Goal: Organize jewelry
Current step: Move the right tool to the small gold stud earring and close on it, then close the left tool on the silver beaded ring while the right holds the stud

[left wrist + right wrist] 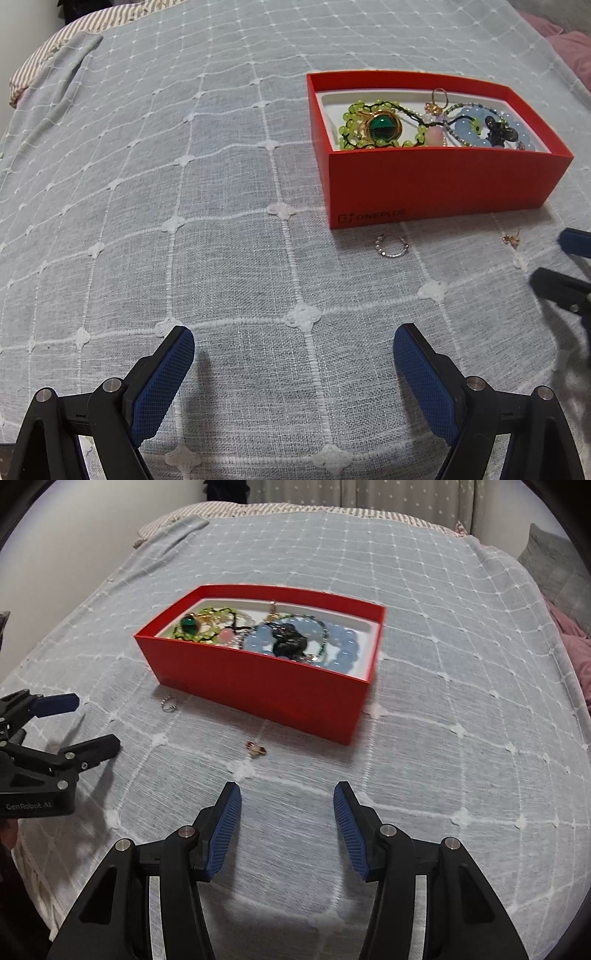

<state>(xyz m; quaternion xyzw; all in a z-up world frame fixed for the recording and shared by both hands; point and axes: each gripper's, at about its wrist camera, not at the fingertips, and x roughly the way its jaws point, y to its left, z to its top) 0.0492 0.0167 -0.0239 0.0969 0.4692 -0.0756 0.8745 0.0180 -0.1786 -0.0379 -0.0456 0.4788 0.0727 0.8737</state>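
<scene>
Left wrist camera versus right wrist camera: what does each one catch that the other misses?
Only the left wrist view reads the brand lettering on the red box's front wall.

Only the right wrist view shows the curtains behind the bed and the label on the left tool's body.

Both show the red box holding bead bracelets and a green stone piece, a silver ring and a small gold piece lying on the bedspread outside it, and both tools, left and right, open and empty.
</scene>
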